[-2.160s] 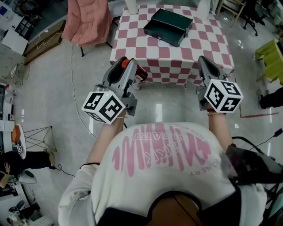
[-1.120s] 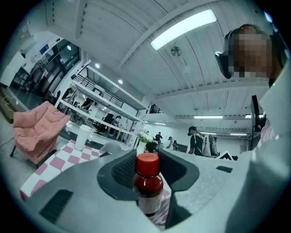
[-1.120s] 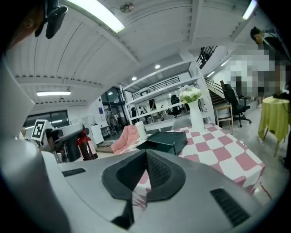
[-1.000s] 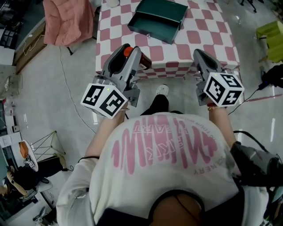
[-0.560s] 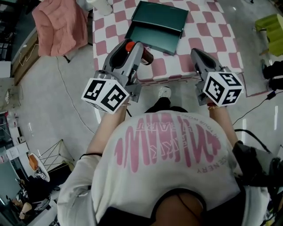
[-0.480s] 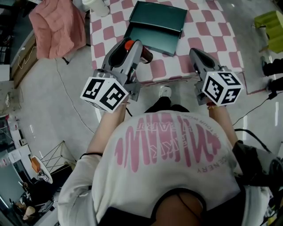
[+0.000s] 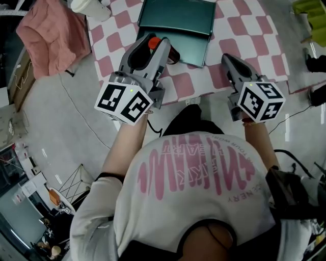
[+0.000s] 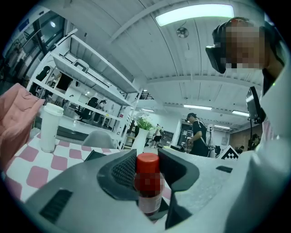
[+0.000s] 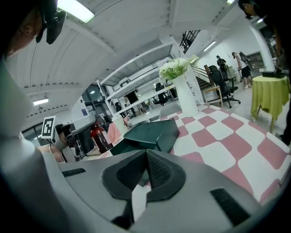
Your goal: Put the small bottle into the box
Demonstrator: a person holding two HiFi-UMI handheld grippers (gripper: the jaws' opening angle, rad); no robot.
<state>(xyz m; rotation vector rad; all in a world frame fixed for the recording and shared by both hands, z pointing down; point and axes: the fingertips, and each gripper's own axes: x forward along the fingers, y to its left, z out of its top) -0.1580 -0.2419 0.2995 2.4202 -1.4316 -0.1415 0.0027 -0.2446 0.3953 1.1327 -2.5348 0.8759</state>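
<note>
My left gripper (image 7: 159, 50) is shut on the small bottle (image 7: 172, 54), a dark bottle with a red cap. It hovers over the near part of the checkered table (image 7: 196, 84), just before the open dark green box (image 7: 178, 20). In the left gripper view the bottle (image 8: 149, 200) stands upright between the jaws of the left gripper (image 8: 148, 170). My right gripper (image 7: 229, 62) is over the table's near right edge, to the right of the box, shut with nothing in it. The right gripper view shows the right gripper (image 9: 146, 154) with the box (image 9: 152, 134) ahead and the bottle (image 9: 99, 136) at left.
A white cup (image 7: 89, 7) stands at the table's far left corner. A pink cloth (image 7: 43, 30) hangs to the left of the table. A white vase with flowers (image 9: 186, 98) stands behind the box. People move about in the background.
Both grippers have moved forward from in front of the table to over its near edge. The bottle, still held, is now close to the box's front side.
</note>
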